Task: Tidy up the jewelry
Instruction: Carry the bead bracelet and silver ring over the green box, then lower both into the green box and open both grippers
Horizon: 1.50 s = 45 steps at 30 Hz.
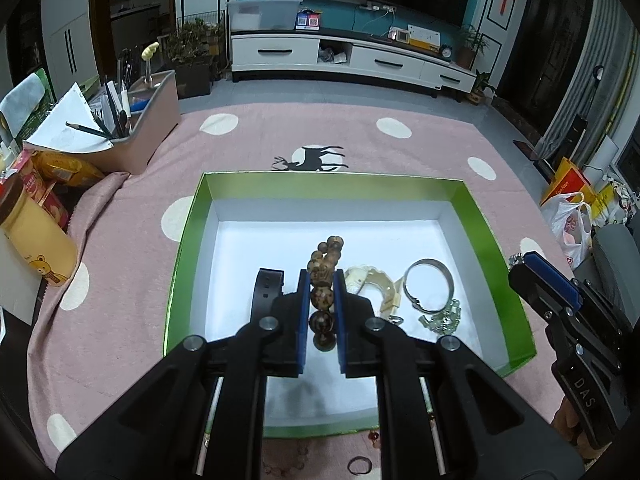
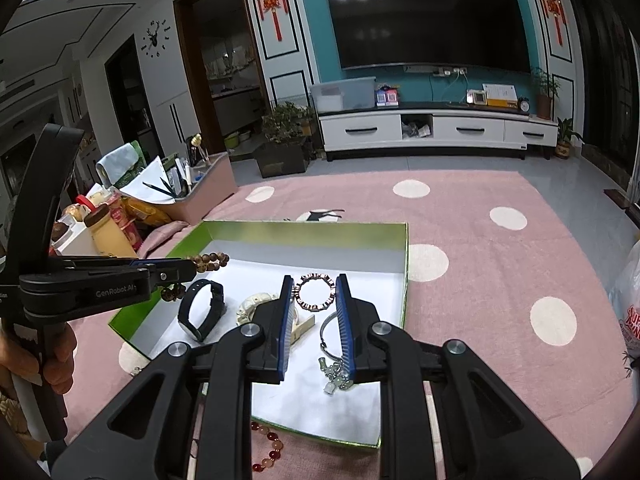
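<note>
A: Brown wooden bead bracelet (image 1: 322,280): where is it?

B: Pinched in your left gripper (image 1: 322,276), hanging above the green-walled, white-floored box (image 1: 486,240). Lower it onto bare floor beside the black strap band (image 1: 267,286), then release.

A: My right gripper (image 2: 312,300)?

B: Its jaws clasp a small ring-shaped studded metal bracelet (image 2: 314,293), held over the box.

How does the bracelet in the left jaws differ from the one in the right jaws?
The wooden bead bracelet in the left gripper has large round brown beads; the small link bracelet in the right gripper is a thin ring of pale and dark segments. The former droops as a strand; the latter stays circular. Both are held above the green box.
</note>
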{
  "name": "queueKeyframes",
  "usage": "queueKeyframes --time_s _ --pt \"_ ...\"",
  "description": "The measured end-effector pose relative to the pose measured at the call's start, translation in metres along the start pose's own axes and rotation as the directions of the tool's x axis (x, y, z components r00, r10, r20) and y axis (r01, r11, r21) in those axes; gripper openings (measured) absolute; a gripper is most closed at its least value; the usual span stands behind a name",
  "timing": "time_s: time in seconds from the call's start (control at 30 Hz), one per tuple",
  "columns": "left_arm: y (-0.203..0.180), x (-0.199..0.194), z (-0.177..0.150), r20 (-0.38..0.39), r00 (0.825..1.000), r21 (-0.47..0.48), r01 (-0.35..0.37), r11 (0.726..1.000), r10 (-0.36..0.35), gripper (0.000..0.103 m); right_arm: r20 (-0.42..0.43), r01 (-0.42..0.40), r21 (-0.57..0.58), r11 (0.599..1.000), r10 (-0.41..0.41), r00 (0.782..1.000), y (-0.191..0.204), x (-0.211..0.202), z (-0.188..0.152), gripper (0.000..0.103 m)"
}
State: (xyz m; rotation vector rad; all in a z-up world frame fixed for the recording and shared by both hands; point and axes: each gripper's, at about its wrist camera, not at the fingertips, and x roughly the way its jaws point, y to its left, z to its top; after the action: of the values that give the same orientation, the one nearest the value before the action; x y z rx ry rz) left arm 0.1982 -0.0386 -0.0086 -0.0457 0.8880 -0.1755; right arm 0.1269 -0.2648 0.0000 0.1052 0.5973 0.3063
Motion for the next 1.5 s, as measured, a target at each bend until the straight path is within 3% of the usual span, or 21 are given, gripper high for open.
queueKeyframes --time_s 0.37,0.8,0.83,0.9,0.97,1.03,1.2,1.27,1.4,1.5 --pt "0.005 0.028 0.004 -0.058 0.998 -0.012 -0.015 1.000 0.014 0.011 -0.085 0.031 0.034 0.999 -0.028 0.996 -0.007 0.025 -0.002 0.021" --pt "0.005 0.036 -0.001 -0.083 0.995 -0.009 -0.048 0.999 0.047 0.014 -0.116 0.040 0.051 0.998 -0.034 0.993 -0.011 0.031 -0.004 0.024" --pt "0.005 0.036 -0.001 -0.081 0.996 -0.010 -0.050 0.999 0.049 0.019 -0.114 0.041 0.052 0.998 -0.035 0.993 -0.011 0.030 -0.005 0.026" --pt "0.005 0.032 -0.001 -0.076 0.996 -0.016 -0.048 0.999 0.047 0.029 -0.108 0.045 0.058 0.997 -0.039 0.993 -0.012 0.027 -0.004 0.040" --pt "0.005 0.027 -0.001 -0.065 0.997 -0.016 -0.046 0.999 0.045 0.044 -0.096 0.043 0.068 0.997 -0.037 0.995 -0.013 0.021 -0.004 0.043" --pt "0.004 0.020 -0.001 -0.050 0.997 -0.013 -0.051 0.999 0.050 0.052 -0.087 0.044 0.071 0.997 -0.038 0.996 -0.013 0.016 -0.003 0.044" --pt "0.004 0.001 -0.003 -0.023 0.999 -0.027 -0.043 0.999 0.043 0.070 -0.060 0.043 0.084 0.995 -0.038 0.997 -0.013 -0.004 -0.004 0.057" --pt "0.005 -0.008 -0.005 -0.018 0.999 -0.035 -0.042 0.998 0.042 0.082 -0.050 0.043 0.086 0.995 -0.039 0.998 -0.013 -0.015 -0.006 0.063" --pt "0.008 -0.029 -0.014 -0.004 1.000 -0.045 -0.025 0.999 0.025 0.091 -0.037 0.038 0.094 0.995 -0.034 0.999 -0.015 -0.036 -0.011 0.075" --pt "0.010 -0.046 -0.022 0.005 1.000 -0.049 -0.009 0.999 0.009 0.095 -0.030 0.029 0.103 0.994 -0.026 0.999 -0.017 -0.052 -0.016 0.077"
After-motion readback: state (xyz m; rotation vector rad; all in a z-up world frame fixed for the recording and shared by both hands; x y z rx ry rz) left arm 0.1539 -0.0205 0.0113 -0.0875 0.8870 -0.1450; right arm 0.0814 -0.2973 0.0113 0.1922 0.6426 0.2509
